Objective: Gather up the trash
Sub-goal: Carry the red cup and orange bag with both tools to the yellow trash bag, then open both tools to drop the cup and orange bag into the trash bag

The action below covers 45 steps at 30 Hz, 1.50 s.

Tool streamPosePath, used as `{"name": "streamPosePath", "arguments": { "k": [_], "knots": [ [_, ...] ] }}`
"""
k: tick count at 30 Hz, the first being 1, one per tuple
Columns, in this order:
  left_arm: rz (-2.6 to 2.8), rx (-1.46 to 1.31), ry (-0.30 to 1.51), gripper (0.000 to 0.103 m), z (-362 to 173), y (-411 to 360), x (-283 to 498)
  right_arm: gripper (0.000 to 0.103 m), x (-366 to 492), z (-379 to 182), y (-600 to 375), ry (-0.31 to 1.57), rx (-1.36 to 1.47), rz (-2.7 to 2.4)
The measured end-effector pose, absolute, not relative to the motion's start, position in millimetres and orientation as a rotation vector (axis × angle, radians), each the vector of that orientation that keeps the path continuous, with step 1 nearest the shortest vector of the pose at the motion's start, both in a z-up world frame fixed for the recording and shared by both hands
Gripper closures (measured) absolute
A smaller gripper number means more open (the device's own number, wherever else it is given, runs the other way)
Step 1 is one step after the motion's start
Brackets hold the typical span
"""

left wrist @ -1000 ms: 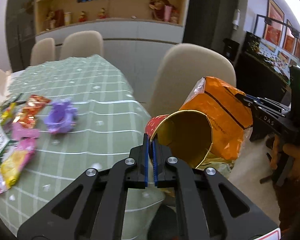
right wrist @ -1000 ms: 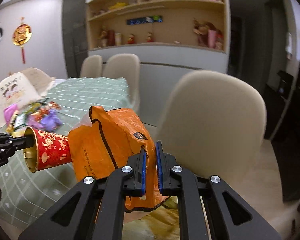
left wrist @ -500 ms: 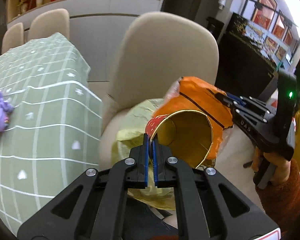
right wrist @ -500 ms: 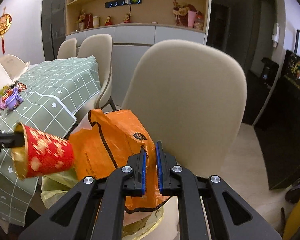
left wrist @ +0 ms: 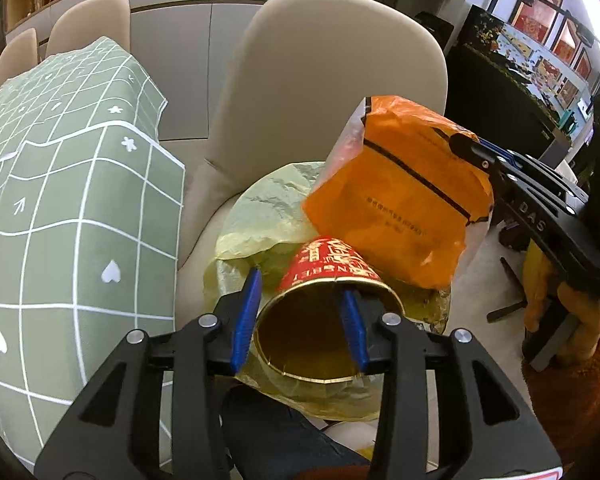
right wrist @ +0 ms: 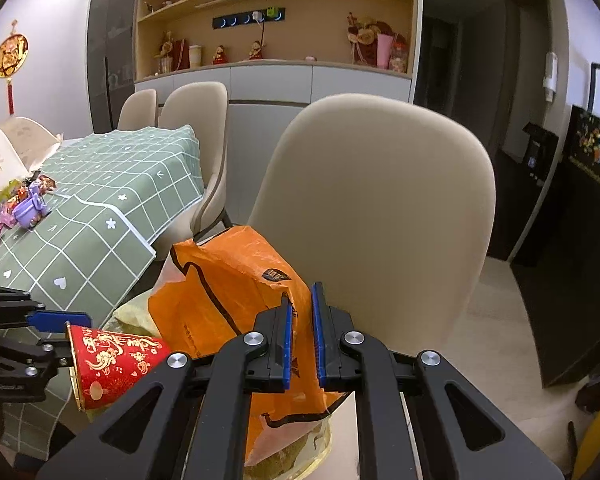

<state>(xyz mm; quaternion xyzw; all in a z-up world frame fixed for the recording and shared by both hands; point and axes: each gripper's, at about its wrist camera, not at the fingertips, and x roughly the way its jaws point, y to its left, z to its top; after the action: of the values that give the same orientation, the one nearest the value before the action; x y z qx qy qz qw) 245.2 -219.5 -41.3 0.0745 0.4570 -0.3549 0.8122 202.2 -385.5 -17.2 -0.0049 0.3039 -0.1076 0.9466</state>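
your left gripper [left wrist: 300,320] wide apart, red cup [left wrist: 328,276] loose between fingers, over yellow bag [left wrist: 260,216]. your right gripper [right wrist: 300,340] pinches orange bag [right wrist: 228,292].

The cup [left wrist: 332,276] is showing red with gold print and a gold inside. The bag [left wrist: 400,200] is glowing orange with black lines. The tablecloth [left wrist: 80,208] is showing green with a white grid, hearts and flowers.

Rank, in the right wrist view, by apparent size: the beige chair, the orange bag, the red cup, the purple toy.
1. beige chair
2. orange bag
3. red cup
4. purple toy, farther away, so apparent size only.
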Motion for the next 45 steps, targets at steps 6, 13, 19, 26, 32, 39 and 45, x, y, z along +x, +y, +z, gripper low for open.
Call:
{"name": "streamPosePath", "arguments": {
  "k": [6,13,19,26,32,39,45],
  "knots": [
    [-0.765,0.160,0.939,0.070,-29,-209,241,0.093,204,-12,-385,0.603,-0.009,-0.228],
    [-0.761,0.108,0.943,0.070,-24,-202,246,0.093,191,7,-387,0.574,0.003,-0.220],
    [-0.721,0.058,0.871,0.060,-1,-175,250,0.093,201,-19,-359,0.635,-0.072,-0.178],
    [-0.698,0.056,0.889,0.059,-3,-155,243,0.093,228,-84,-344,0.821,-0.098,-0.148],
    [-0.689,0.037,0.904,0.057,-9,-146,243,0.093,225,-88,-343,0.890,-0.060,-0.055],
    [-0.699,0.013,0.909,0.056,-14,-139,241,0.093,227,-107,-335,1.019,-0.007,0.047],
    [-0.687,-0.007,0.881,0.051,-6,-115,237,0.092,230,-98,-337,0.960,0.025,-0.016]
  ]
}}
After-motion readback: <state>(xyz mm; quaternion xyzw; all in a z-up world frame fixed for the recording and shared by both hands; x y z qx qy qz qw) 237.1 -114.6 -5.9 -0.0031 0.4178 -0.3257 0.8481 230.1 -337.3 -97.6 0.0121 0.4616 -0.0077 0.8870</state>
